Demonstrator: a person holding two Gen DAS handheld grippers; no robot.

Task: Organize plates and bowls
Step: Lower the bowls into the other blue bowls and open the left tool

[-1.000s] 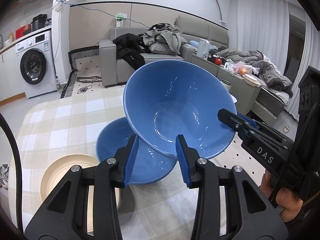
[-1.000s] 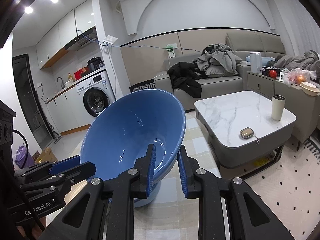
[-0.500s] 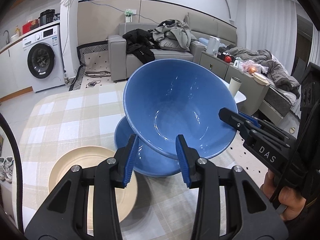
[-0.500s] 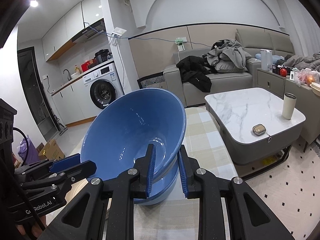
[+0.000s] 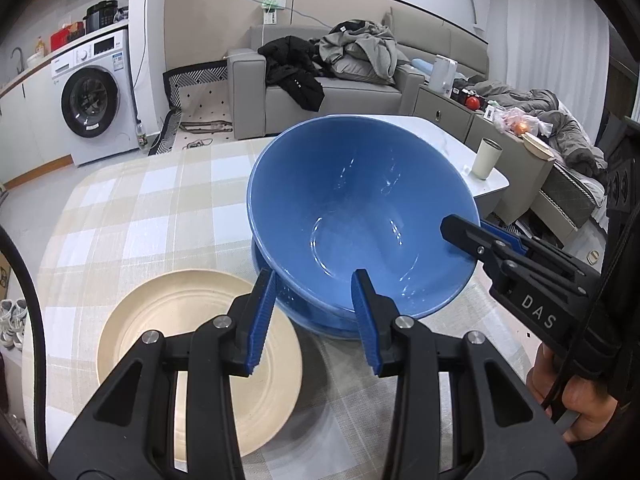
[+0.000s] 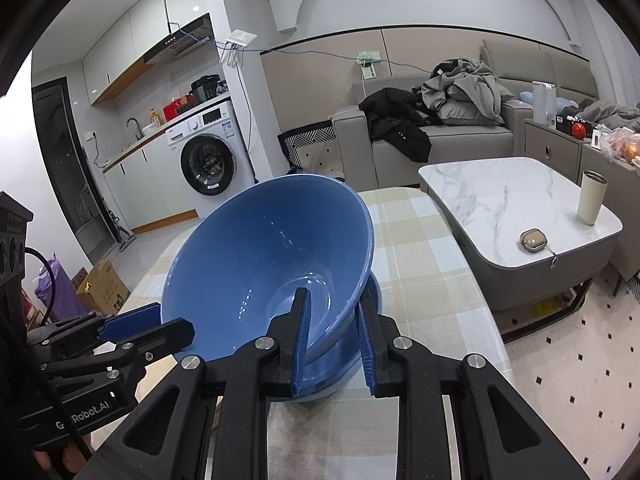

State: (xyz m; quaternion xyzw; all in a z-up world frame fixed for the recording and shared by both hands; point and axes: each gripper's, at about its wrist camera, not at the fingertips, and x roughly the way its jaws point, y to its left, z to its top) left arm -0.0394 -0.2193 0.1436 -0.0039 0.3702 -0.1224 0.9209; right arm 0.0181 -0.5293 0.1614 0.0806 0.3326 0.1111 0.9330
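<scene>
Blue bowl [image 5: 360,216], upper of two, is pinched at its rim by both of my grippers. On the right gripper [image 6: 334,340] the two blue-padded fingers [image 6: 301,340] stand close together with the bowl's wall between them, one pad inside the bowl and one outside. On the left gripper [image 5: 316,320] the pads [image 5: 262,316] stand a little wider; the near rim passes between them, the right-hand pad lying against the inner wall, while contact at the left-hand pad cannot be judged from this angle. In the left wrist view the right gripper enters from the right edge, clamped on the rim, with part of a hand [image 5: 576,404] on its handle at lower right.

The held bowl is tilted, its mouth turned toward the left wrist camera, and sits partly inside a second blue bowl [image 5: 320,320] that rests on the table. Whether the two bowls touch cannot be determined.

Just beside the lower bowl, to its left in the left wrist view, lies a cream plate [image 5: 192,360], flat on the checked tablecloth [image 5: 140,208].

Beyond the table stand a marble-topped coffee table [image 6: 500,200] with a cream tumbler [image 6: 592,196] and a small case [image 6: 533,239] on it, a grey sofa [image 6: 440,136] heaped with clothes, and a washing machine [image 6: 208,156].
</scene>
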